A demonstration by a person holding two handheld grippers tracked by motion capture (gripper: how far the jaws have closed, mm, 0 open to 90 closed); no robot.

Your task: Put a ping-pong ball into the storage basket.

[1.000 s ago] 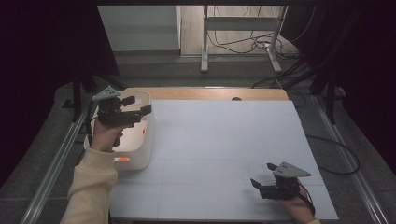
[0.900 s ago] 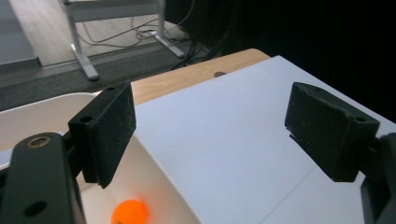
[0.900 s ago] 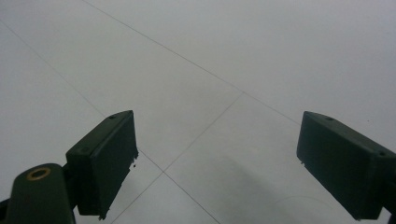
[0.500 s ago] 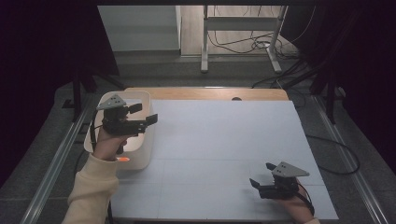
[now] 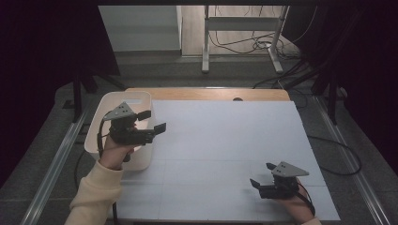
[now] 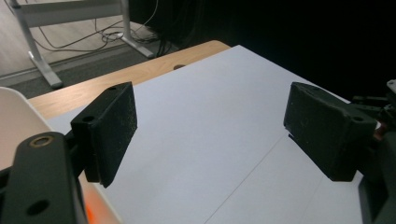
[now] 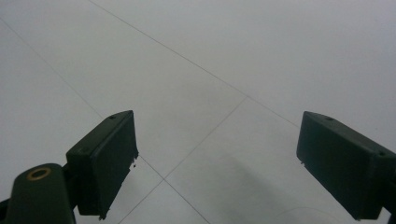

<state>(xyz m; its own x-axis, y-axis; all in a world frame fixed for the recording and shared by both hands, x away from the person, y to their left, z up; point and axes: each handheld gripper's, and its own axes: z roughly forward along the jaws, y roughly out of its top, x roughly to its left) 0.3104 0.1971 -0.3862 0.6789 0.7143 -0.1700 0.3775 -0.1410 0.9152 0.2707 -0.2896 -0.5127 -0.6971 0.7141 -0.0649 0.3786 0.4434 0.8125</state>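
The left claw [image 5: 152, 121], released and empty, hovers over the white bin's [image 5: 96, 133] right rim. The right claw [image 5: 262, 175], also released, rests at the desk's [image 5: 225, 140] five o'clock corner.

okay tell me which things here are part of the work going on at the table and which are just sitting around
In the job:
left gripper, jaws apart, empty, above the tub's edge
white tub at the table's left side
right gripper, open, empty, low over the white sheet

Just around:
metal stand on the floor
loose cables
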